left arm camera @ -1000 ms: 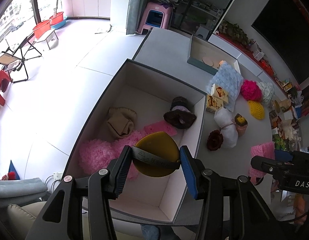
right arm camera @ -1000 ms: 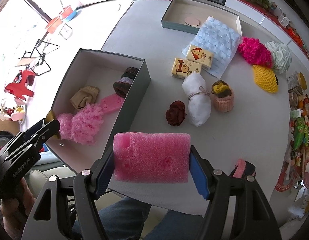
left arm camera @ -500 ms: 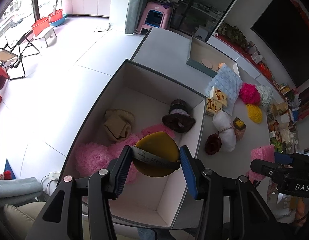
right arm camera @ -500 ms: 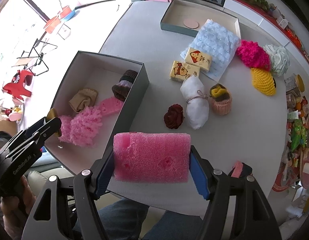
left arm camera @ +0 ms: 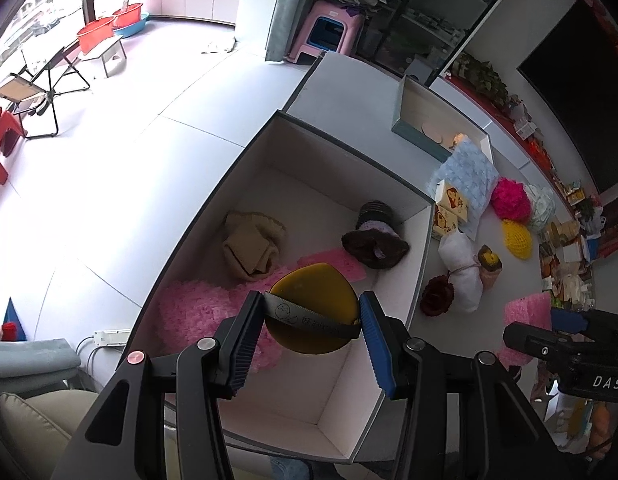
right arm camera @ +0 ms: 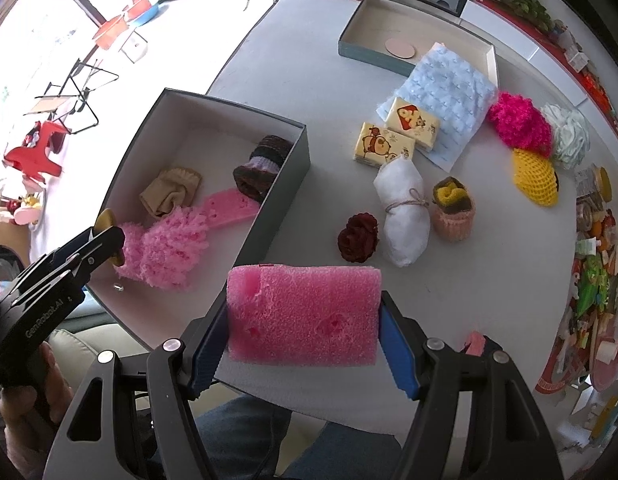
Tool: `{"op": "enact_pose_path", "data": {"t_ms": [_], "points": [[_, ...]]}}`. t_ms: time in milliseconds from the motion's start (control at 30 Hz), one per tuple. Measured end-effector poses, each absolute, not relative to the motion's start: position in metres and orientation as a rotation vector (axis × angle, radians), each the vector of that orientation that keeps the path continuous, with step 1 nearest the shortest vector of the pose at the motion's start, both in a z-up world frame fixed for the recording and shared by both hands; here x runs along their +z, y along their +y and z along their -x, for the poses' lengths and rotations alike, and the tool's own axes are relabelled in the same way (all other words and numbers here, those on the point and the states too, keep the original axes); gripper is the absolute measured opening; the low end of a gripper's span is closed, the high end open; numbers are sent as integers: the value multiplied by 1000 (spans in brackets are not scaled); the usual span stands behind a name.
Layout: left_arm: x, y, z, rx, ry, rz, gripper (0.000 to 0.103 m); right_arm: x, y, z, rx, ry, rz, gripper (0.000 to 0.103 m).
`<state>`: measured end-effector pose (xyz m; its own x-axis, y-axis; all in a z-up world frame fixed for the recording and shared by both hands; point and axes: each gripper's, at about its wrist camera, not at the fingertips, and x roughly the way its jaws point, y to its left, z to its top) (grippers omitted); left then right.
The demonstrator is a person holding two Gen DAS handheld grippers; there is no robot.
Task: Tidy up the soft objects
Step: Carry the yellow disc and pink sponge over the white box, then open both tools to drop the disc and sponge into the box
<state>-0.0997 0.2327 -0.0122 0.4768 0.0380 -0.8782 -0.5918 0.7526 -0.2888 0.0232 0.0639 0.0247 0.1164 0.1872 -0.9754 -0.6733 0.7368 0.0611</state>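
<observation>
My left gripper [left arm camera: 311, 324] is shut on a mustard-yellow round pad with a black band [left arm camera: 313, 304], held above the near end of the dark-walled box [left arm camera: 423, 268]. The box holds a fluffy pink piece [left arm camera: 193, 312], a beige sock [left arm camera: 249, 246], a dark knitted piece [left arm camera: 375, 236] and a flat pink foam strip [right arm camera: 229, 206]. My right gripper [right arm camera: 303, 322] is shut on a pink foam block [right arm camera: 303, 314], above the table's near edge, right of the box [right arm camera: 287, 178].
On the grey table [right arm camera: 489, 280] lie a dark red rose [right arm camera: 357, 238], a white tied bundle [right arm camera: 403, 216], a small knitted cup [right arm camera: 453, 212], two yellow packets [right arm camera: 383, 146], a blue cloth [right arm camera: 449, 88], magenta, white and yellow puffs, and an open teal box [right arm camera: 373, 50].
Both grippers keep their loads. The left gripper's view has drifted slightly, so the box sits a little further right in it; the right view has barely shifted.
</observation>
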Motion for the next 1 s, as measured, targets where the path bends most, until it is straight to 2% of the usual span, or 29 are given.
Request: {"op": "enact_pose_path", "data": {"t_ms": [500, 1000], "points": [[-29, 244, 113, 479, 1039, 678, 51, 24, 110, -22, 758, 1289, 514, 73], [-62, 257, 119, 559, 1144, 706, 51, -6, 171, -12, 865, 1368, 512, 73]]}}
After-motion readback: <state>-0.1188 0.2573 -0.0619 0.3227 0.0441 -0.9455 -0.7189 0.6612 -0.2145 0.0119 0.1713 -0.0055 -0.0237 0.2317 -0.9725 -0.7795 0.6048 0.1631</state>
